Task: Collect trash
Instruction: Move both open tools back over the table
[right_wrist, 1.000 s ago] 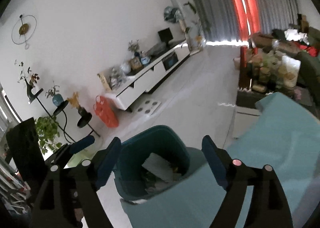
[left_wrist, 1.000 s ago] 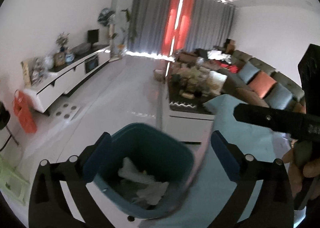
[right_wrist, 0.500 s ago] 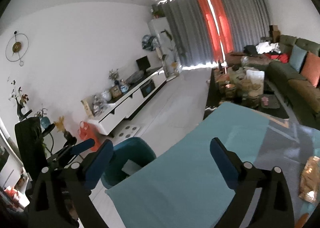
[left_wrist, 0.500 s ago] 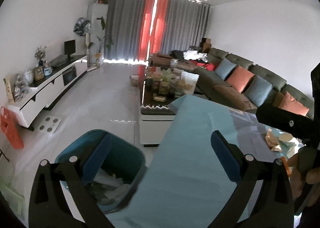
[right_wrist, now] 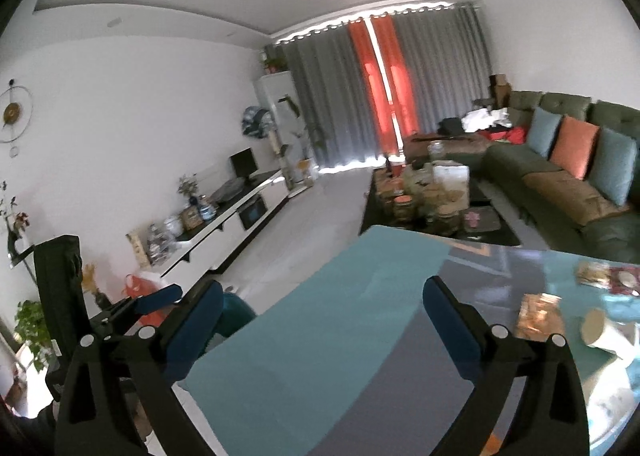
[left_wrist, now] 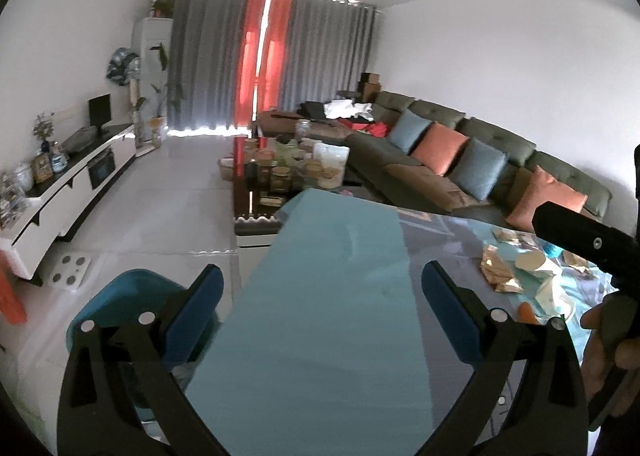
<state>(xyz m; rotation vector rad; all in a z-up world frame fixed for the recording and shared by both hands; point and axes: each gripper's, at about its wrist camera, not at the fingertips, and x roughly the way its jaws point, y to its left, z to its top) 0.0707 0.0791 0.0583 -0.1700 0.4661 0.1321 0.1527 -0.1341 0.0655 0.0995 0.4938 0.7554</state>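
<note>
Both tongs are spread wide and carrying nothing right now. The left gripper (left_wrist: 320, 292) hangs over the near edge of the teal table (left_wrist: 332, 296), and the right gripper (right_wrist: 322, 308) sits over the same bare stretch of tabletop, jaws just as far apart.

So the step in hand, I'd say, is reaching for the next bit of rubbish. My advice: keep the jaws wide on the way in, come at one piece low and from the side, and pinch it across its thin dimension. Take the crinkly stuff first since it'll squash easily; the cup is likely to roll if you nudge it, so close on its wall, not its rim.

Where's the trash? Off to the right of both tongs, well apart from the fingertips. From the right wrist you can see a gold foil wrapper (right_wrist: 538, 314) and a tipped-over paper cup (right_wrist: 602, 332) just beside it, plus another wrapper (right_wrist: 596, 274) farther back. The left wrist shows the same cluster, foil (left_wrist: 498, 270) and cup (left_wrist: 534, 262) together.

The teal bin (left_wrist: 116, 296) stands on the floor below the table's left edge, right by the left gripper.
</note>
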